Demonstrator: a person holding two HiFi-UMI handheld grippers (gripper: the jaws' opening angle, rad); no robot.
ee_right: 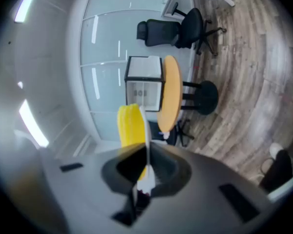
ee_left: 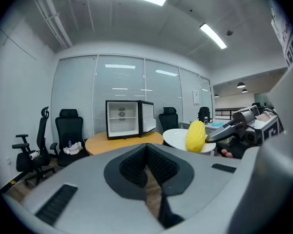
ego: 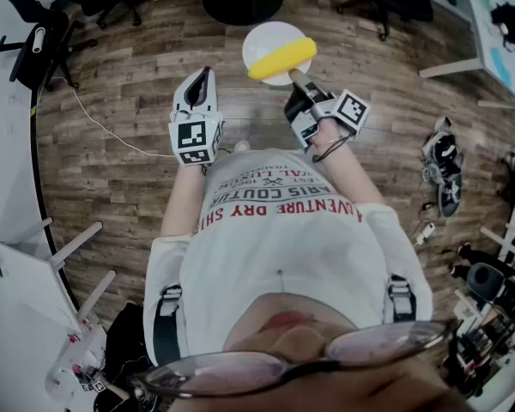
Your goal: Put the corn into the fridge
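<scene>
Corn [ego: 281, 59] rides on a white plate [ego: 264, 39] whose rim the right gripper [ego: 294, 76] pinches tight, likely to carry it level toward the open fridge [ee_left: 122, 119], while the left gripper [ego: 200, 82] seems closed and empty.

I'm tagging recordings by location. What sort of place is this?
Probably an office meeting room: black swivel office chairs, a round orange-topped table carrying a small black fridge with its door open, and glass partition walls with blinds behind.
</scene>
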